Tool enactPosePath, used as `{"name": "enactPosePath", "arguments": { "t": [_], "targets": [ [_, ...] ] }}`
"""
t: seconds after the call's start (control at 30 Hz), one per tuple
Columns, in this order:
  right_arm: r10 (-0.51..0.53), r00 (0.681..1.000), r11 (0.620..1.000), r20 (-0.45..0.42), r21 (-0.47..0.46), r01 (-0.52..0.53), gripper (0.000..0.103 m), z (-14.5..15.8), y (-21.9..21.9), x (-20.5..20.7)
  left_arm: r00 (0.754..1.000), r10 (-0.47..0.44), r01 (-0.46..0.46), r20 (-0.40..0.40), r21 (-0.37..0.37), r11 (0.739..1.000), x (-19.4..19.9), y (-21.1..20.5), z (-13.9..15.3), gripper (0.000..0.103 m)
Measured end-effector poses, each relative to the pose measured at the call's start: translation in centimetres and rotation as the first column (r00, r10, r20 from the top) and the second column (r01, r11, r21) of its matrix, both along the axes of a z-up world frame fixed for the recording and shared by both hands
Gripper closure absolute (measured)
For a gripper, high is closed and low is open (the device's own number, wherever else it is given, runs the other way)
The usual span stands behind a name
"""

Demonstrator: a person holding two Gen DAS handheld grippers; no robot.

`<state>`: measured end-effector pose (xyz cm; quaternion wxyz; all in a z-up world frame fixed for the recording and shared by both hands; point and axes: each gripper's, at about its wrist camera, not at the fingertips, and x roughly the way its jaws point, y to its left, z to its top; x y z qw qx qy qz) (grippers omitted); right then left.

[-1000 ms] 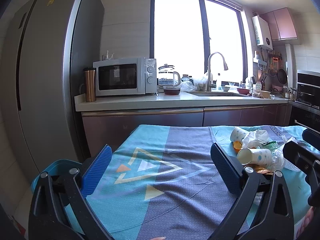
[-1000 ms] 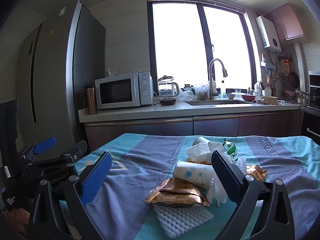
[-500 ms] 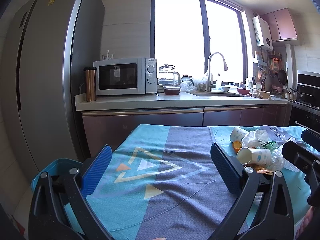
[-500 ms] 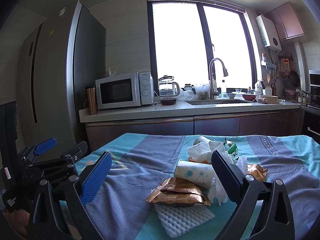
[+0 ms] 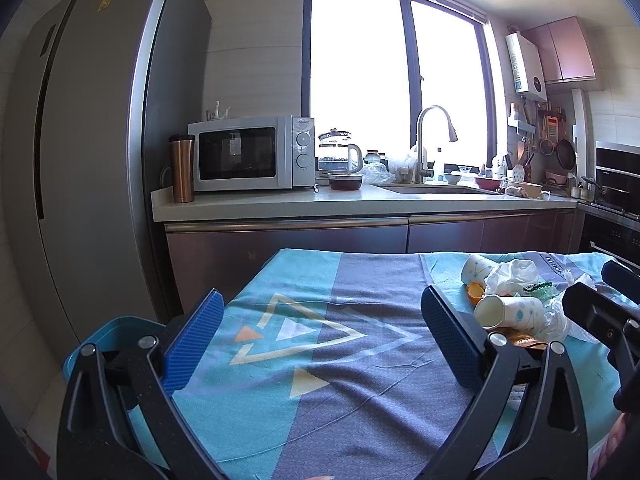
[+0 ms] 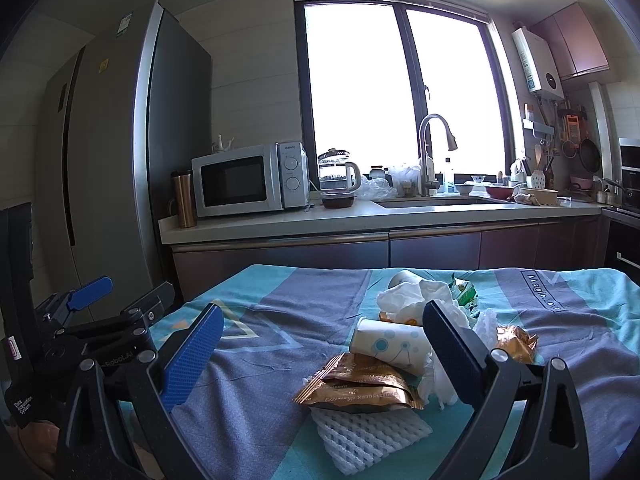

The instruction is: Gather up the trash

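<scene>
I hold a gripper in each hand over a worktop [image 5: 320,360] covered with a blue and grey patterned cloth, in a kitchen with a fridge [image 5: 92,160], a microwave [image 5: 250,154] and a sink under a bright window. My left gripper [image 5: 320,340] is spread wide with nothing between its blue pads, hovering over a bare part of the cloth. My right gripper [image 6: 320,352] is also spread wide and holds nothing; it points at the trash, which lies in a loose heap on the right half of the worktop. In that heap I see a paper cup [image 6: 390,344] on its side, a gold snack wrapper [image 6: 356,386] resting on a white foam net [image 6: 368,436], crumpled white tissue [image 6: 412,298], a second cup [image 6: 404,279] behind it, a green packet [image 6: 464,294] and a small crumpled gold wrapper [image 6: 514,342]. A blue bin [image 5: 108,336] shows past the near left corner of the worktop, beside my left gripper; I cannot see inside it. Judging from this, the collecting has hardly begun: every piece I can see lies on the cloth and neither gripper grips anything. Compared with a second ago, almost nothing differs; both grippers are just as wide and the heap looks untouched, with the right view shifted only slightly.
</scene>
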<state>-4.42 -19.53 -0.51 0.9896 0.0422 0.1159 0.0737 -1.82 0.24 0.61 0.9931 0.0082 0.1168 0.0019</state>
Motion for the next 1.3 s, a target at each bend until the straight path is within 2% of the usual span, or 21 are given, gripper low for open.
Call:
{"name": "enactPosePath", "arguments": {
  "t": [0.63, 0.9, 1.03, 1.13, 1.3],
  "targets": [
    [-0.003, 1.000, 1.000, -0.015, 0.006, 0.003, 0.007, -0.2, -0.7, 0.1, 1.000, -0.010, 0.010, -0.017, -0.001, 1.000, 0.1, -0.3, -0.4, 0.006],
    [-0.072, 0.995, 0.997, -0.066, 0.010, 0.073, 0.007, -0.9, -3.3, 0.6, 0.989, -0.090, 0.090, -0.116, -0.010, 0.996, 1.9, -1.4, -1.7, 0.006],
    [-0.127, 0.985, 0.992, -0.114, 0.011, 0.129, 0.007, -1.6, -5.5, 1.2, 0.961, -0.189, 0.184, -0.201, -0.043, 0.982, 3.3, -2.6, -2.8, 0.006],
    [-0.146, 0.976, 0.989, -0.160, 0.014, 0.150, 0.007, -2.1, -6.8, 2.1, 0.921, -0.280, 0.266, -0.271, -0.087, 0.960, 4.5, -4.0, -3.9, 0.006],
    [-0.161, 0.971, 0.986, -0.174, 0.002, 0.164, 0.007, -2.3, -8.0, 2.7, 0.851, -0.388, 0.369, -0.353, -0.123, 0.921, 6.1, -6.6, -5.2, 0.008]
  ]
}}
